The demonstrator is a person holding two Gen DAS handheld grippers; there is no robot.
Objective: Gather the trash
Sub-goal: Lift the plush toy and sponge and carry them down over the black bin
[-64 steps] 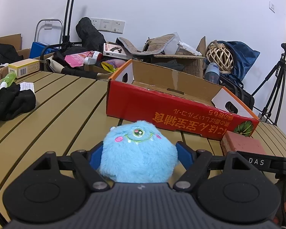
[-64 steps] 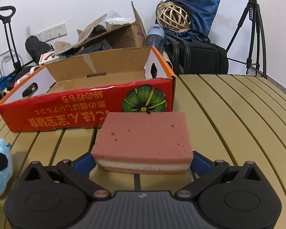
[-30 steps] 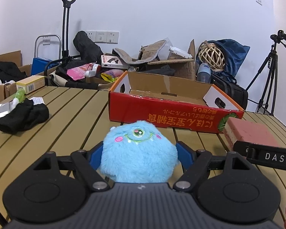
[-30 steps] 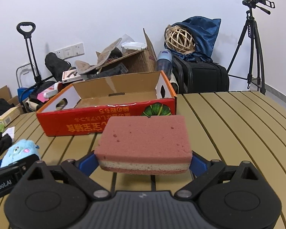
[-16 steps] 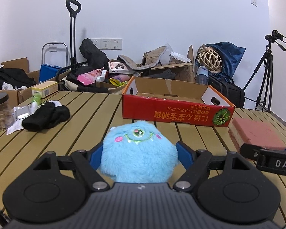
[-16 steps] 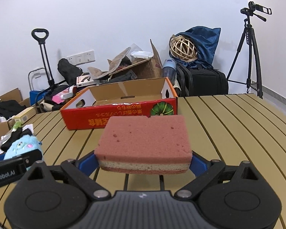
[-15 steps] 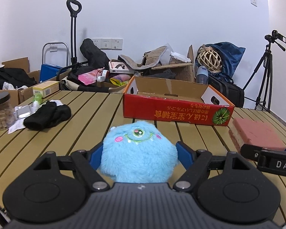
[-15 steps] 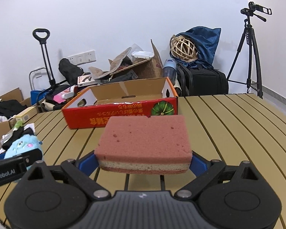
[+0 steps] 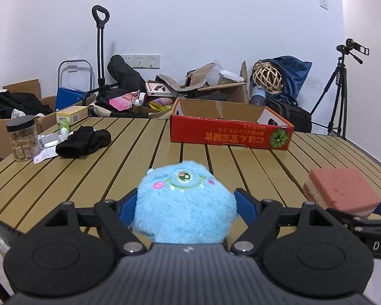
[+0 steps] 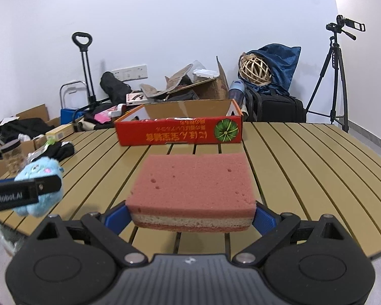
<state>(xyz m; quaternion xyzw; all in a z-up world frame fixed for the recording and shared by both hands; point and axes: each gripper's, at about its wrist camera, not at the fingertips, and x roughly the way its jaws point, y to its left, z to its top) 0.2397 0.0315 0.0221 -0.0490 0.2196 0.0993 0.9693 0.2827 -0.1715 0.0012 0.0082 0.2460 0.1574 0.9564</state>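
The left gripper is clamping a blue plush toy and the right gripper is clamping a pink sponge; both are hanging above the near edge of the slatted table. The red cardboard box is sitting at the far side, and nothing is showing inside it from here. Collecting is looking barely started: a black cloth, a jar and papers are lying at the far left.
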